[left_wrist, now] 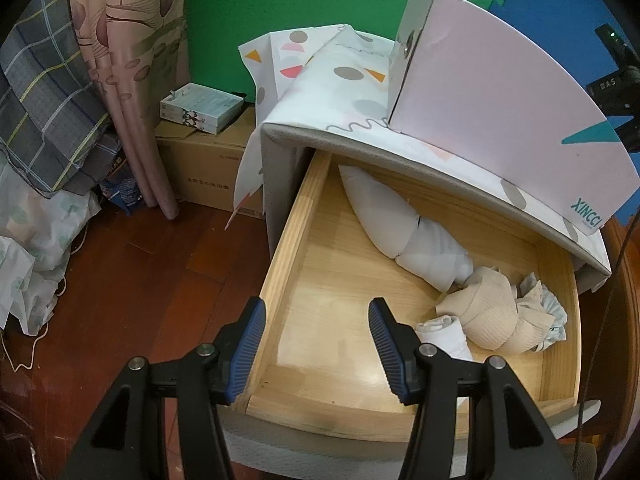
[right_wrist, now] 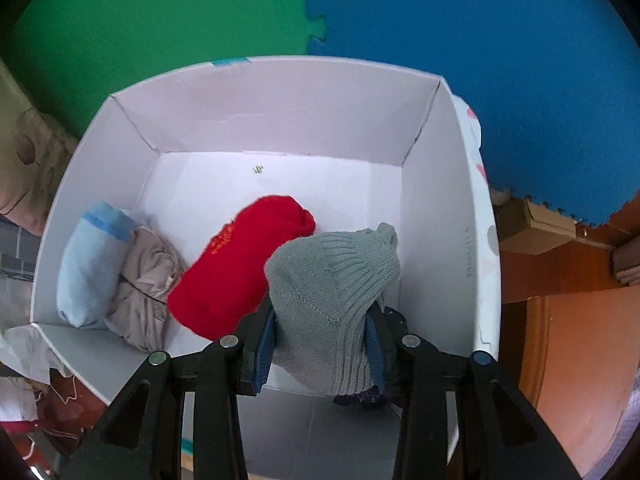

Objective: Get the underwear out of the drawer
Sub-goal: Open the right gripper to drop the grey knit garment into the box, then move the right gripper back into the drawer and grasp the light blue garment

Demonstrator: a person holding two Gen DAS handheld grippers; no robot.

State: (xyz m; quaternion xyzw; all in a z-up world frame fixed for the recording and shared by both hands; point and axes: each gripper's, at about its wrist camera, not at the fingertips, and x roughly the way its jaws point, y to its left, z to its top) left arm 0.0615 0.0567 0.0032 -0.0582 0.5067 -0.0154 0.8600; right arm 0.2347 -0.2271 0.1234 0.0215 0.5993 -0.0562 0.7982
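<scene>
In the left wrist view the wooden drawer [left_wrist: 288, 240] is pulled out of a grey cabinet. It holds a white rolled garment [left_wrist: 384, 216], a beige rolled one [left_wrist: 488, 312], a small white roll [left_wrist: 444, 336] and a crumpled pale piece [left_wrist: 540, 300]. My left gripper [left_wrist: 316, 344] is open and empty above the drawer's front left corner. In the right wrist view my right gripper [right_wrist: 320, 344] is shut on a grey knitted garment [right_wrist: 332, 280], held over the white box [right_wrist: 280, 120]. The box holds a red roll [right_wrist: 240, 264], a light blue roll [right_wrist: 92, 260] and a beige piece [right_wrist: 148, 280].
The white box [left_wrist: 500, 112] stands on the cabinet top over a patterned cloth [left_wrist: 320, 68]. A cardboard carton [left_wrist: 204, 168] with small boxes, curtains [left_wrist: 132, 80] and piled bedding [left_wrist: 40, 120] stand left on the wooden floor. Green and blue foam mats back the scene.
</scene>
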